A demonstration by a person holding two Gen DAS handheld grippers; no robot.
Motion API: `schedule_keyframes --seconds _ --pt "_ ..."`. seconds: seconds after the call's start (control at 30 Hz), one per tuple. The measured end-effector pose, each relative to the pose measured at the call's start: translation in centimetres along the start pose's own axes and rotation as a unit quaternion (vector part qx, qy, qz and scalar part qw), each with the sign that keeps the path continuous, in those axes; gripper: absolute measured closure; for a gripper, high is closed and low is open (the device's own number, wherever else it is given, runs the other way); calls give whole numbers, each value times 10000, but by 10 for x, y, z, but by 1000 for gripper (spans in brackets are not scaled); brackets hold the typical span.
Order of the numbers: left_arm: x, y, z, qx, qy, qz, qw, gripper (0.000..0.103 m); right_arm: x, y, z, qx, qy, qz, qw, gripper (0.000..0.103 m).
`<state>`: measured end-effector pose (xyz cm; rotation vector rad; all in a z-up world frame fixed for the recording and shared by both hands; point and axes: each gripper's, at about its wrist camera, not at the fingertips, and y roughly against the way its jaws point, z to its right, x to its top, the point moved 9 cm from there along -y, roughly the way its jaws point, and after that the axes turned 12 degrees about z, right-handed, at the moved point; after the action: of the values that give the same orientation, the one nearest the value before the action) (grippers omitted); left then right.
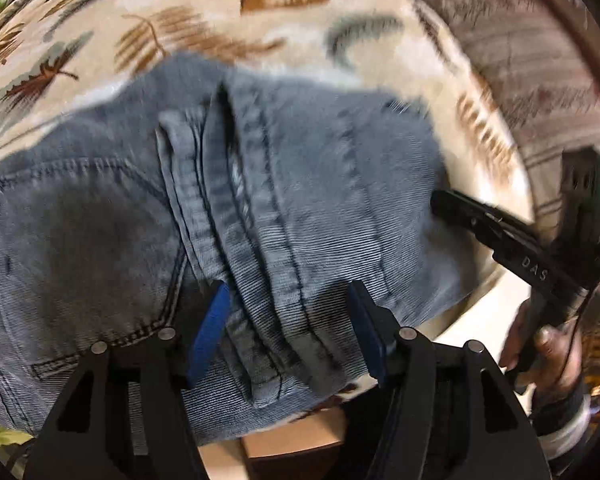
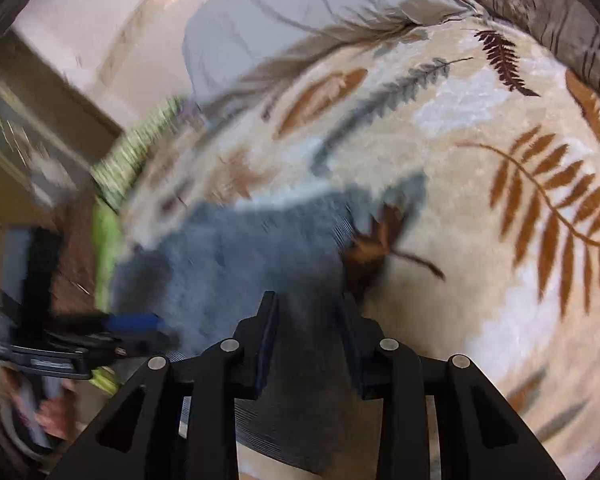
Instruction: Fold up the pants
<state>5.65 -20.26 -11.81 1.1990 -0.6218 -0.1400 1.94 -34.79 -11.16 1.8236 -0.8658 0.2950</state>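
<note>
Pants (image 1: 227, 208) lie bunched on your leaf-print blanket (image 1: 300, 32). Your left gripper (image 1: 287, 328) straddles a seam ridge, jaws spread. Your right gripper (image 2: 310, 332) pinches denim at the edge. Draw both layers taut and level before folding over.

I am in a bedroom at home: a bed under a cream blanket (image 2: 440, 184) printed with leaves, a grey pillow (image 2: 300, 12) at its far edge, a brown striped cushion (image 1: 512, 52) beside it.
</note>
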Motion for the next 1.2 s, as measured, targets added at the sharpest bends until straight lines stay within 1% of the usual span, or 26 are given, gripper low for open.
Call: schedule_keyframes --seconds 0.03,0.07,0.13,0.2,0.23,0.3,0.37,0.4,0.47,0.5,0.57,0.63,0.67,0.7,0.8,0.87,0.93,0.97,1.03,1.1,1.2 --pt "-1 0 2 78 -135 112 9998 41 -5 -4 2 -95 76 -22 9999 76" --pt "-1 1 5 134 -266 150 9994 40 -5 -4 3 -101 127 69 9998 76" --pt "-2 1 6 180 -335 154 9992 39 -4 -3 3 -139 81 103 9998 76" --pt "-1 3 4 104 -188 117 9997 39 -1 -1 2 -195 63 50 9998 76" --pt "-1 5 1 43 -64 68 9999 39 0 2 0 -217 72 32 9997 72" --pt "-4 12 -4 -135 168 9 9998 39 2 14 -3 -220 73 66 9997 71" --pt "-6 19 -2 -324 284 27 9991 39 3 31 -14 -19 66 218 9997 71" --pt "-9 21 0 -398 300 30 9988 39 2 41 -22 162 67 302 9994 71" --pt "-15 22 3 -405 238 45 9989 39 -3 50 -30 350 88 361 9987 71" --pt "-19 21 6 -364 150 68 9992 39 -8 52 -35 444 114 342 9984 71" --pt "-26 15 9 -260 -34 60 9996 38 -24 47 -39 495 170 199 9984 70" --pt "-31 9 9 -243 -45 78 9997 34 -41 34 -36 356 180 -29 9992 71" --pt "-32 8 8 -247 -37 104 9996 31 -45 31 -33 346 134 -29 9993 71" --pt "-32 7 6 -261 -25 124 9996 31 -44 31 -31 403 33 113 9991 71" --pt "-31 9 5 -331 0 129 9994 31 -42 31 -28 436 -211 82 9988 71" --pt "-30 14 4 -391 71 89 9992 31 -41 32 -28 359 -200 15 9992 71" --pt "-24 26 0 -572 248 152 9979 31 -33 39 -34 223 -98 46 9997 70" --pt "-21 31 -1 -613 292 210 9975 31 -28 43 -37 209 -68 138 9997 69" --pt "-8 39 -7 -628 354 367 9967 31 -13 52 -43 237 -76 390 9989 59" --pt "0 41 -12 -588 419 406 9966 31 1 54 -45 225 -153 553 9981 52" --pt "5 35 -19 -605 581 345 9959 31 8 40 -48 191 -251 506 9982 52"
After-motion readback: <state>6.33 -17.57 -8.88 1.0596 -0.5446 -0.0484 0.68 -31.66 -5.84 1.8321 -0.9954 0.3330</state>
